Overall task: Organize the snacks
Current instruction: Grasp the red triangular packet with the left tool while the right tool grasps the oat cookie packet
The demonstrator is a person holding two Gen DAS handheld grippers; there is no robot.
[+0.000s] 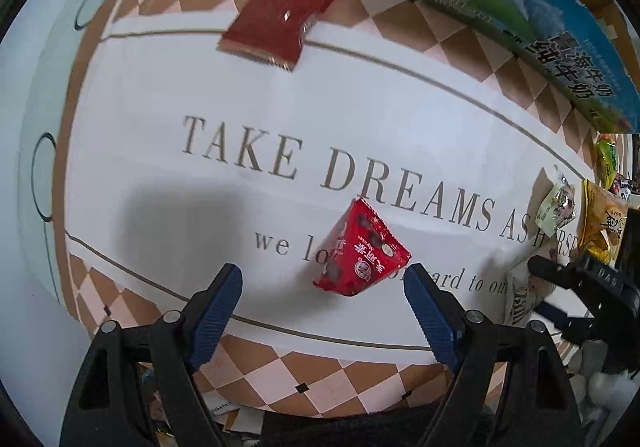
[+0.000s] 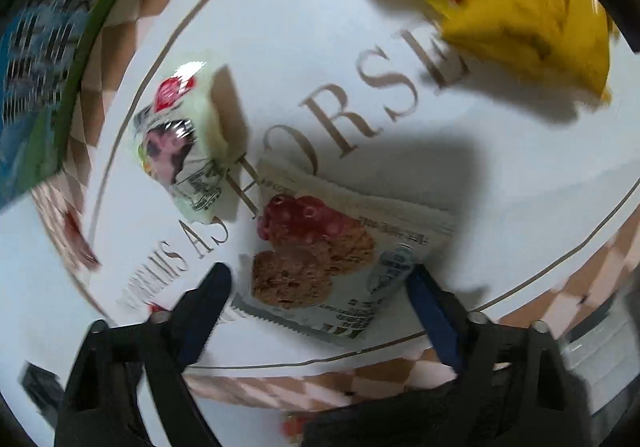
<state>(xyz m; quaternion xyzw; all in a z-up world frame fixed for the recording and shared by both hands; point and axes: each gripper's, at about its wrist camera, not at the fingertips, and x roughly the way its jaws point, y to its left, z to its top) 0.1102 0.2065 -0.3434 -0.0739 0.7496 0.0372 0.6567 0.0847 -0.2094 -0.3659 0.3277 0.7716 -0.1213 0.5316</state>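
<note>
In the left wrist view a small bright red snack packet (image 1: 362,247) lies on the white printed tablecloth (image 1: 200,87). My left gripper (image 1: 322,274) hangs right over it, open, with the packet just ahead of its blue pads and nearer the right one. In the right wrist view a white cookie packet with berries (image 2: 320,247) lies flat between the fingers of my right gripper (image 2: 320,275). The jaws straddle it and look open; the picture is blurred. The left view also shows the right gripper (image 1: 540,287) at the far right over that cookie packet (image 1: 520,299).
A flat dark red packet (image 1: 282,19) lies at the far side. A blue-green milk carton box (image 1: 520,19) stands at the upper right. A pale green packet (image 2: 180,151) and a yellow chip bag (image 2: 520,19) lie near the cookie packet. The cloth's checkered border runs along the table edge.
</note>
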